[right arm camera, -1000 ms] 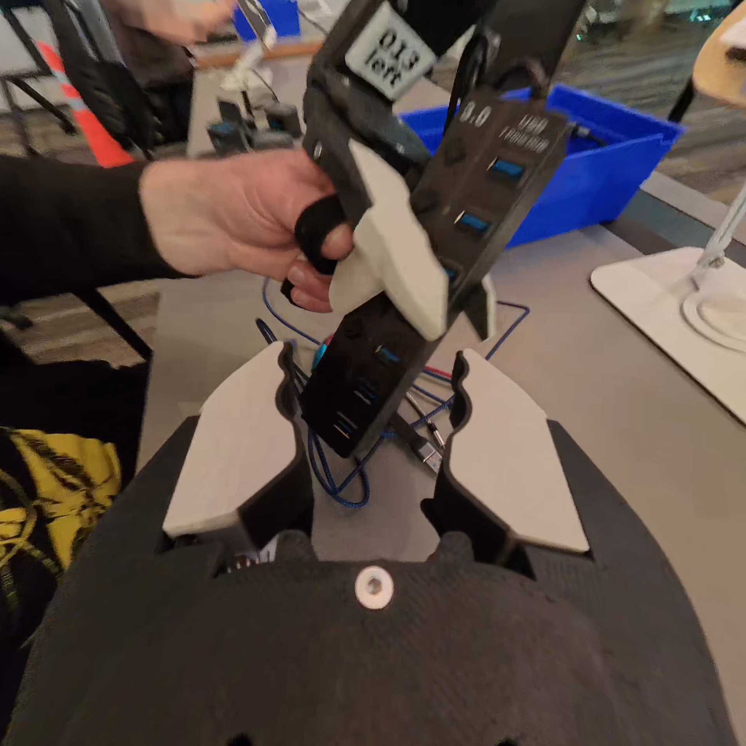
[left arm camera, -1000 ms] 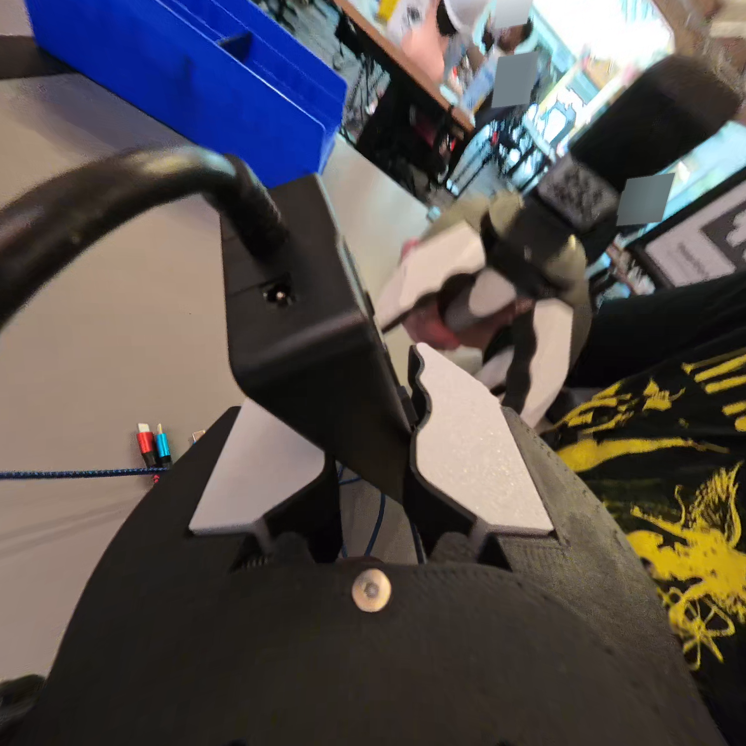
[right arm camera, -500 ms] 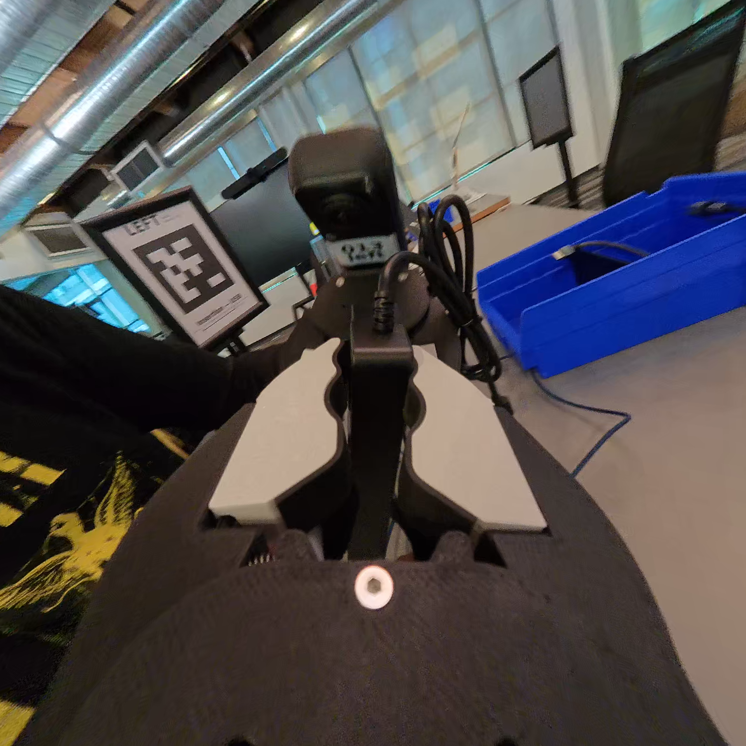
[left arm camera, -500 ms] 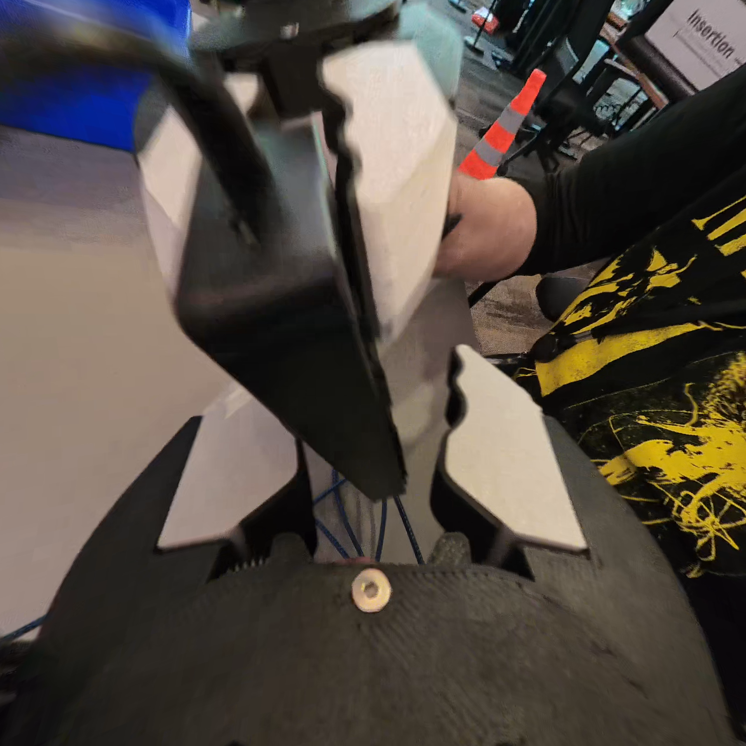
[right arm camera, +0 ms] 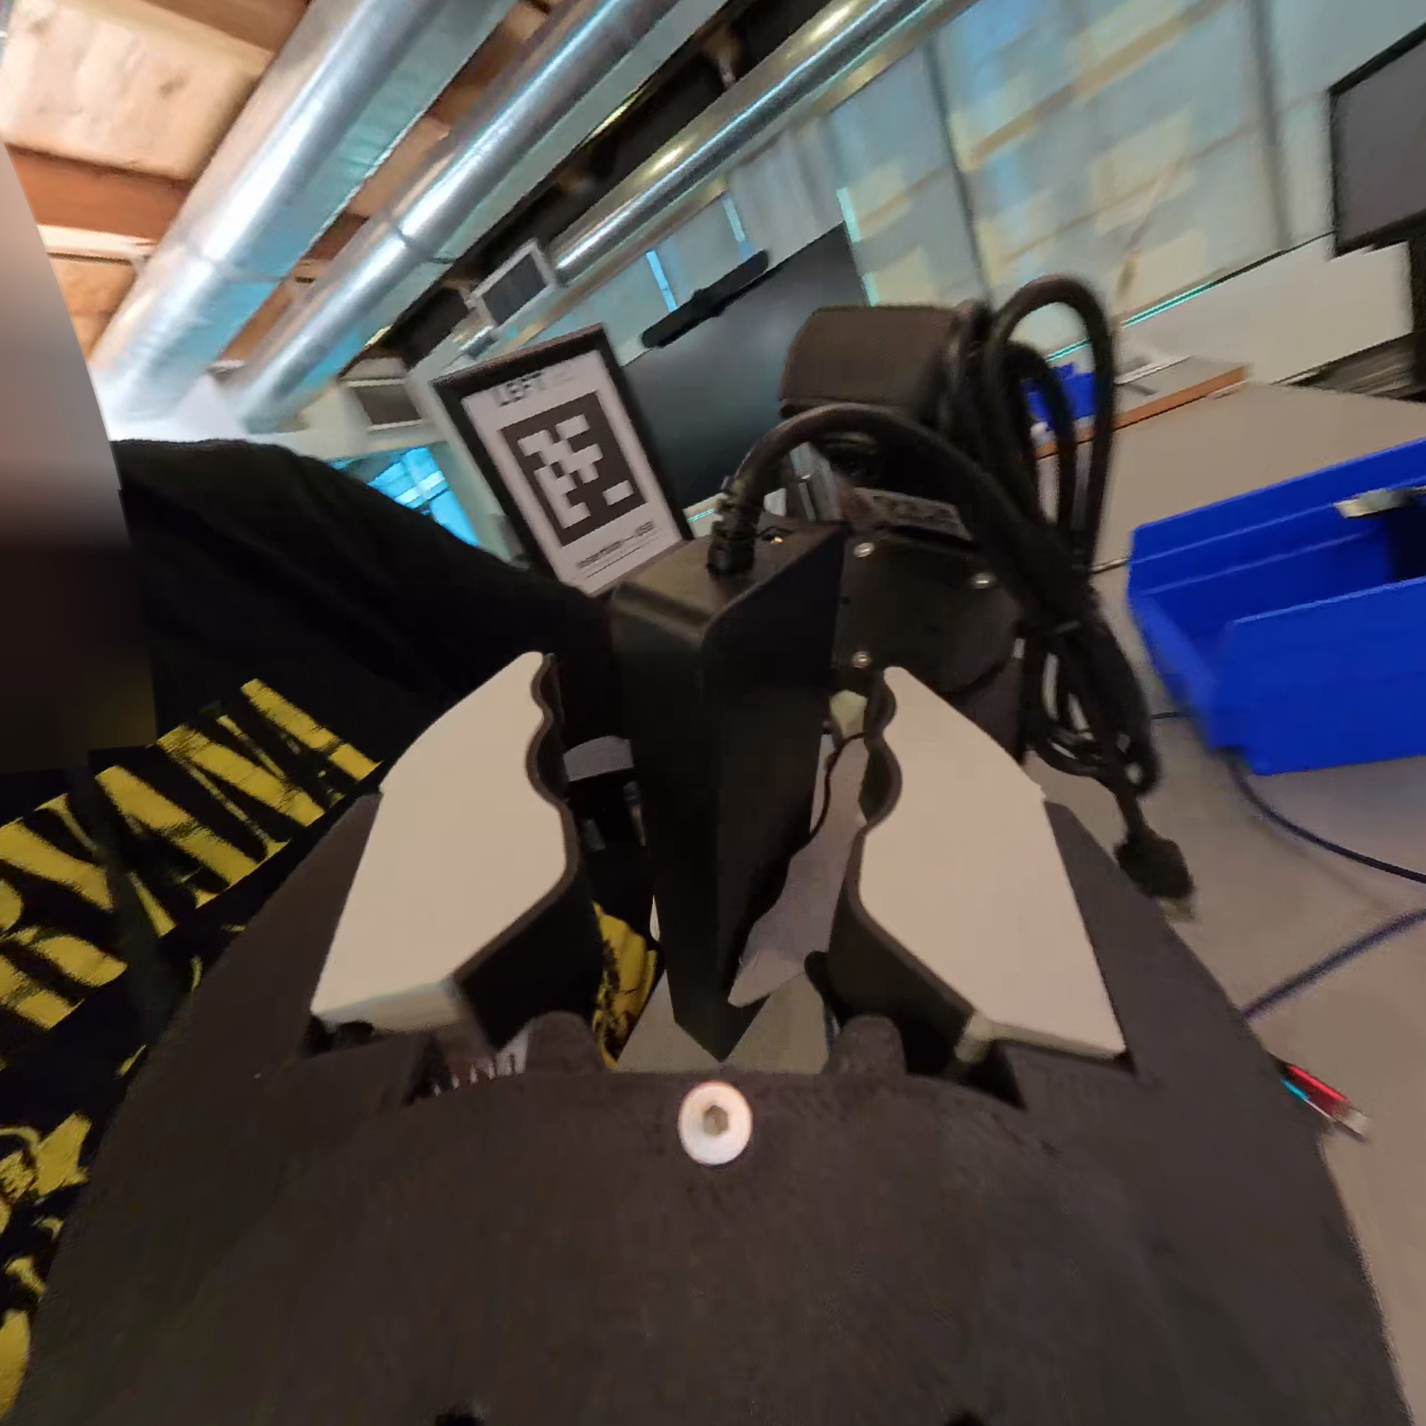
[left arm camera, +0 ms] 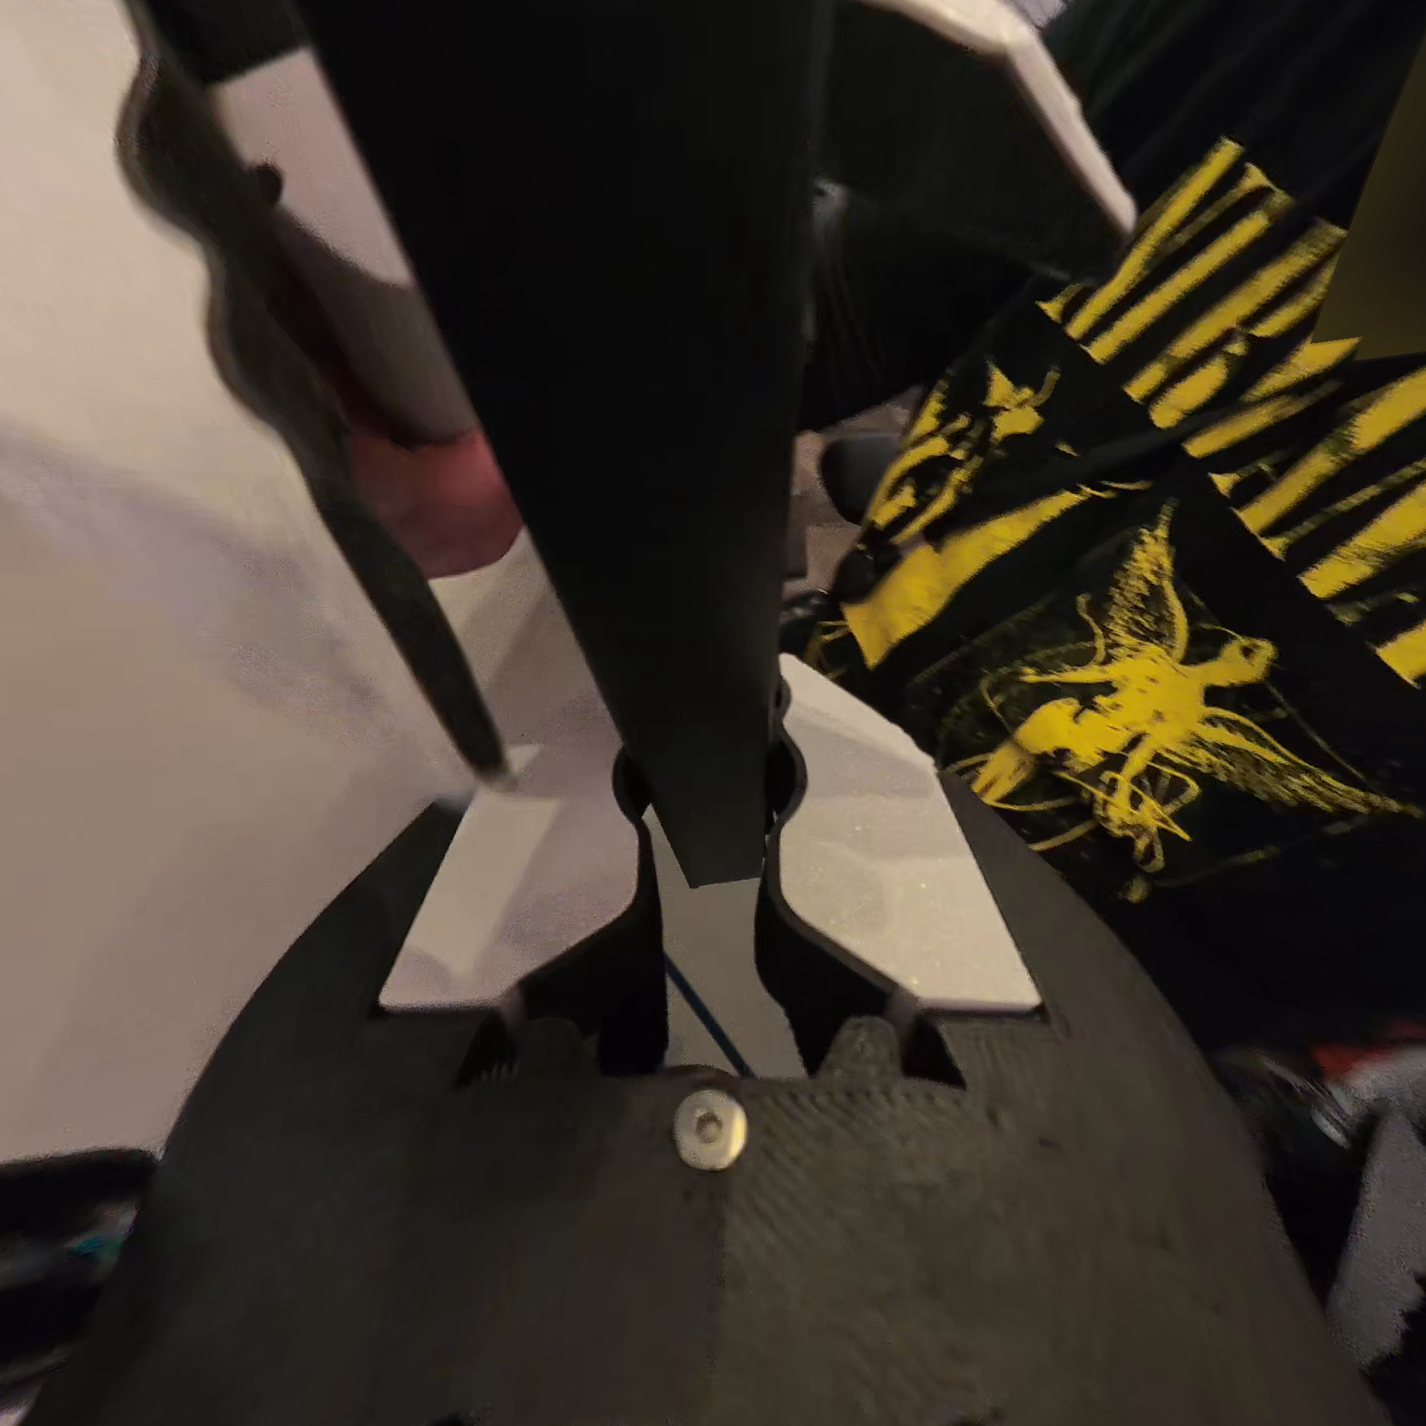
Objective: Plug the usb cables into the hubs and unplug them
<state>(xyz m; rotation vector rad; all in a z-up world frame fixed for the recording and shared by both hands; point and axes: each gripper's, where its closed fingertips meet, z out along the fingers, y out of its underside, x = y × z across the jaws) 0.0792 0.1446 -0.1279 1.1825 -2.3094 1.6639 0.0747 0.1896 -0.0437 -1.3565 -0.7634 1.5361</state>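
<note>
In the left wrist view my left gripper [left arm camera: 708, 760] is shut on the lower end of a black USB hub [left arm camera: 617, 386], with both pads pressed on its sides. In the right wrist view the same hub [right arm camera: 725, 756] stands upright between the fingers of my right gripper [right arm camera: 714, 679], which is open with a gap on each side. One white finger [right arm camera: 775, 937] of the left gripper lies against the hub there. The hub's own black cable [right arm camera: 1065, 540] hangs bundled at the right. The right gripper's white fingers [left arm camera: 1034, 116] show at the top of the left wrist view.
A blue bin [right arm camera: 1296, 617] stands on the grey table [right arm camera: 1312, 1003] at the right. A thin blue cable [right arm camera: 1312, 856] and red and blue plugs [right arm camera: 1312, 1096] lie on the table. A framed marker sign [right arm camera: 571, 463] stands behind. The person's black-and-yellow shirt [left arm camera: 1119, 617] is close. My hands' fingertips stand some 9 cm from each other.
Half a second ago the right gripper was shut on the hub and the left stood open around it. Now the left has shut on the hub and the right has opened.
</note>
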